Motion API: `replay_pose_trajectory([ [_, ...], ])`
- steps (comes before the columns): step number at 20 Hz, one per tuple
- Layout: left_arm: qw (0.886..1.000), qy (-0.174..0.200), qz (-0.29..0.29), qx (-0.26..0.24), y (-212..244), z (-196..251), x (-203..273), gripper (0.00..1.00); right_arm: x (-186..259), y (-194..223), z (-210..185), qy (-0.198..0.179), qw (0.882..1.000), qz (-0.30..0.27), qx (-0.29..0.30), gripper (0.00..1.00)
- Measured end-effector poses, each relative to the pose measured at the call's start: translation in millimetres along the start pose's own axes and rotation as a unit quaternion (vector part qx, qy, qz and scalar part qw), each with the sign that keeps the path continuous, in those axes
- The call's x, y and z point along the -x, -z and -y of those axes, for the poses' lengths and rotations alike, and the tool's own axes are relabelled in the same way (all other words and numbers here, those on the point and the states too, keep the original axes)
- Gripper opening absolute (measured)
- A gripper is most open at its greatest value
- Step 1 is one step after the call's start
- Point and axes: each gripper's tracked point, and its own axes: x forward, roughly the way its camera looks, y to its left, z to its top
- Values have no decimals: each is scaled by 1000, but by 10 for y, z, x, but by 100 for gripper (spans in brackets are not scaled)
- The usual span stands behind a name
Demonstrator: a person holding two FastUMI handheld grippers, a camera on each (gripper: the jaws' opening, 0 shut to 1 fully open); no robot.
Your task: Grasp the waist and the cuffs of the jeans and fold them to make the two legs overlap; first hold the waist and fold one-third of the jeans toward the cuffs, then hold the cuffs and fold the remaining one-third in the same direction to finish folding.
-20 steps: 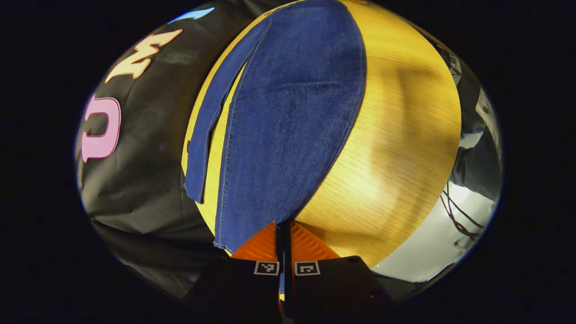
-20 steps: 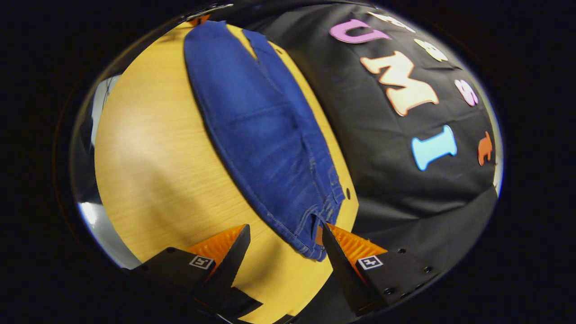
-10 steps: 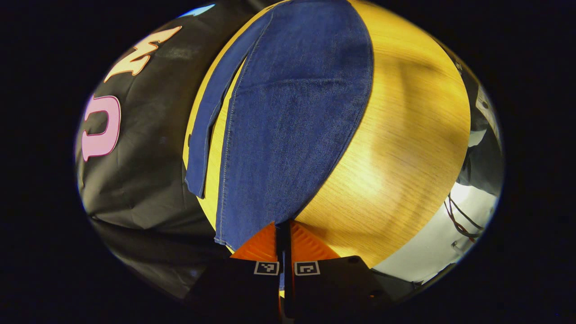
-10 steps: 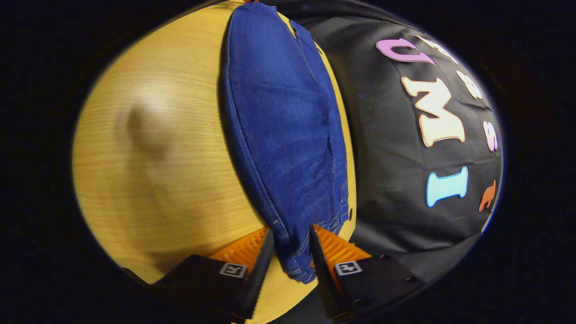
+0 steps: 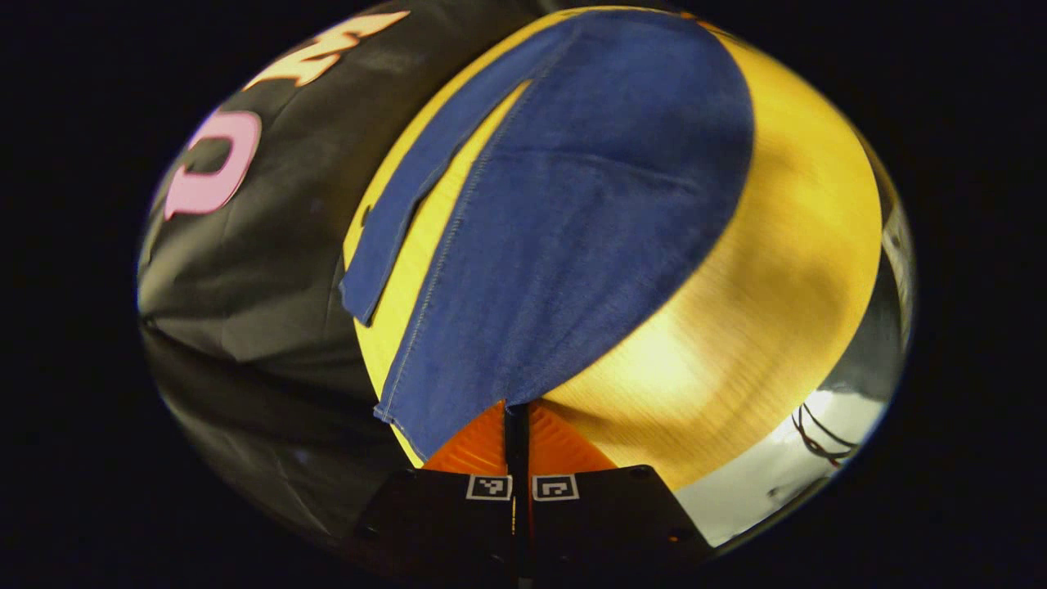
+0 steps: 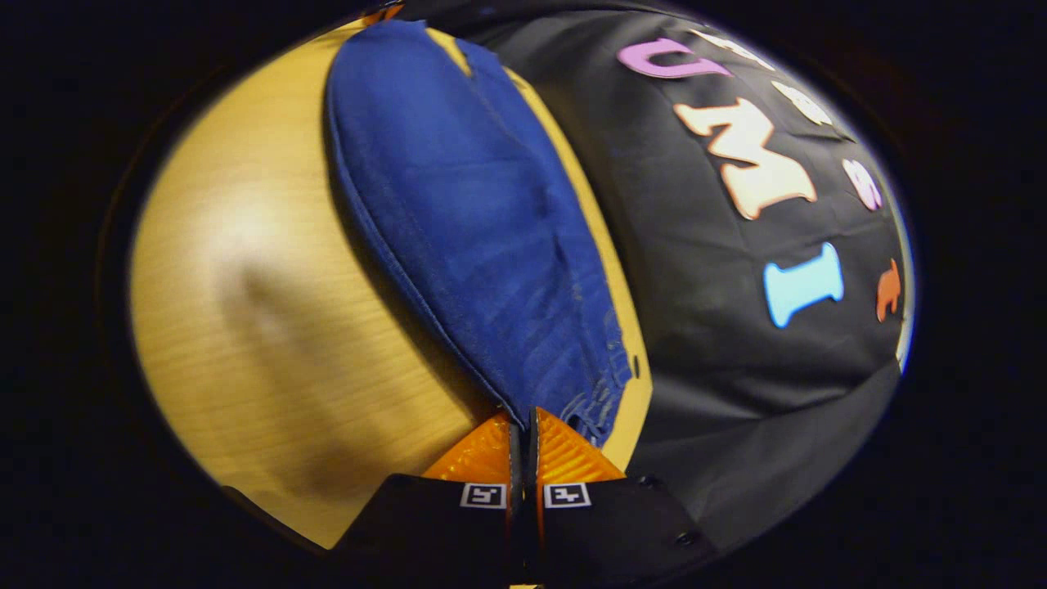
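Left tool: its fingers are pressed together on the hem of the near leg, at the cuff end of the jeans; the denim edge disappears into the thin gap between them.
Right tool: fingers pinched on the near edge of the waist, where the stitched band bunches just beside the pads.
Jeans: spread lengthwise along the tabletop, close to the booth wall; waist at one end, cuffs at the other.
Legs: not yet overlapping; the far leg lies apart as a narrow strip beside the wide near leg, with bare wood between them.
Why held so: one grip at each end of the same long edge probably lets that leg be lifted as one taut panel and carried over onto the far leg without sagging in the middle.
Step in hand: judged as the lengthwise fold, just at its start; both later one-third folds remain undone.
Risk: the cuff grip catches only a small bite of hem, so it could slip if pulled hard.
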Motion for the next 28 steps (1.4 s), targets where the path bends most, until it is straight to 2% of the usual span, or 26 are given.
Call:
replay_pose_trajectory([
  [2, 999, -32, 7, 40, -110, -214, 100, 0, 58, -97, 222, 32, 999, 1, -40, 2],
  [5, 994, -52, 25, 90, -268, -533, 243, 0, 59, -211, 548, 69, 991, -5, -111, 3],
  [9, 991, -69, 52, 105, -623, -996, 296, 0, 4, -482, 990, 118, 979, -7, -165, 2],
  [13, 986, -68, 73, 136, -922, -1533, 66, 0, -209, -727, 1360, 155, 967, -12, -203, 2],
  [16, 985, -69, 86, 136, -1135, -1820, -91, 0, -348, -864, 1547, 177, 962, -10, -205, 2],
  [22, 984, -48, 94, 141, -1449, -2123, -485, 0, -689, -1025, 1758, 197, 955, -13, -222, 2],
  [28, 979, -13, 93, 178, -1699, -2234, -1007, 0, -1107, -1111, 1825, 208, 949, -25, -234, 2],
])
